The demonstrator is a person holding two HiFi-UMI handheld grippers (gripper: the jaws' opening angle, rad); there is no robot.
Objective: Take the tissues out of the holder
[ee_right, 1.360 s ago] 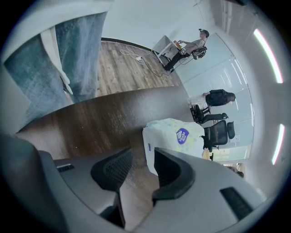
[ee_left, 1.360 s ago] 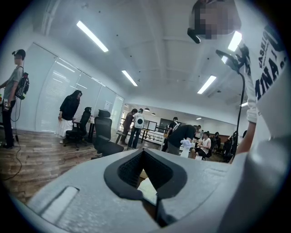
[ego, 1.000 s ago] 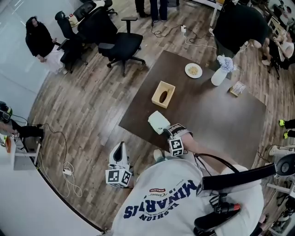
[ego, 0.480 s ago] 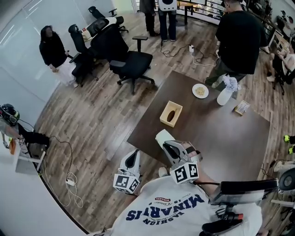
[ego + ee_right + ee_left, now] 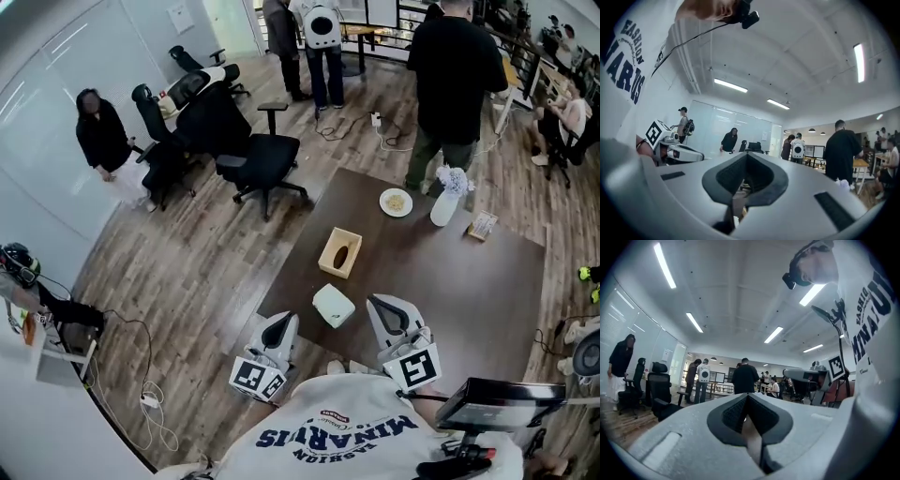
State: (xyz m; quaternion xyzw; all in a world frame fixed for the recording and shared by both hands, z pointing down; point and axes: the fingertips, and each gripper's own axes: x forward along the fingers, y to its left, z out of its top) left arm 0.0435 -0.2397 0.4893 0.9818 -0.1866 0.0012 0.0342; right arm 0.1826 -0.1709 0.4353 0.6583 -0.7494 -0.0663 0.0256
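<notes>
The wooden tissue holder stands on the dark table, its oval slot facing up. A white pack of tissues lies on the table near the front edge, apart from the holder. My right gripper hovers just right of the pack, shut and empty, not touching it. My left gripper hangs off the table's front left edge, also shut and empty. In the left gripper view and the right gripper view the jaws meet with nothing between them and point out across the room.
A plate of food, a white vase with flowers and a small packet sit at the table's far side. A person in black stands there. Office chairs and other people are at the back left.
The right gripper has left the tissue pack lying on the table, drawn back toward me and closed. The left gripper has come up nearer the table edge. The head view has tilted up.
</notes>
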